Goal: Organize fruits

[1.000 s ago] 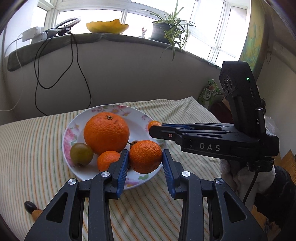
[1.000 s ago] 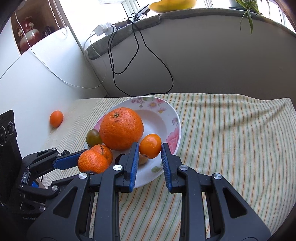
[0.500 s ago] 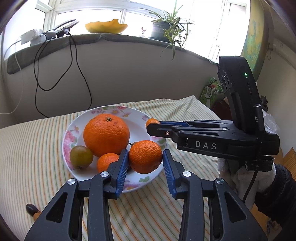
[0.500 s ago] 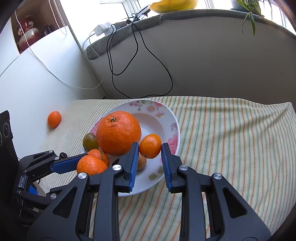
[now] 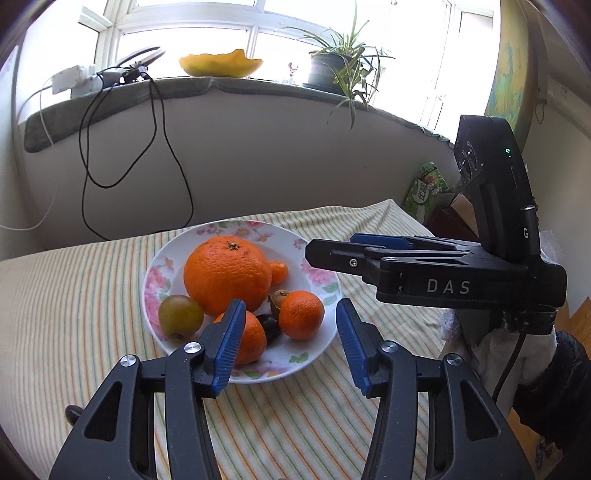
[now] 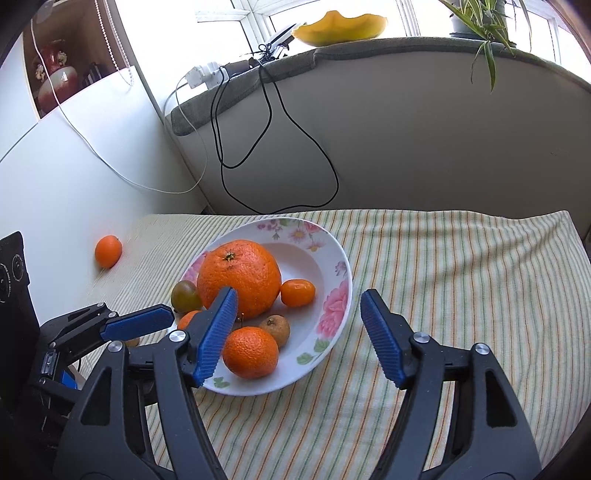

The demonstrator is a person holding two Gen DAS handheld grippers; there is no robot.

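since both fruits are sitting in the floral plate [image 5: 314, 369] at frame centre, we are opening our left gripper [image 5: 291, 343] and right gripper [image 6: 295, 339], releasing the mandarin [image 5: 301, 314] and kumquat [image 6: 297, 292].

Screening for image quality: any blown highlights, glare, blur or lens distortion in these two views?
Left wrist view: window blown out white, fisheye bends the sill, fruit on the plate sharp. Right wrist view: same overexposed window, curved wall edges, corners vignetted dark, no motion blur.
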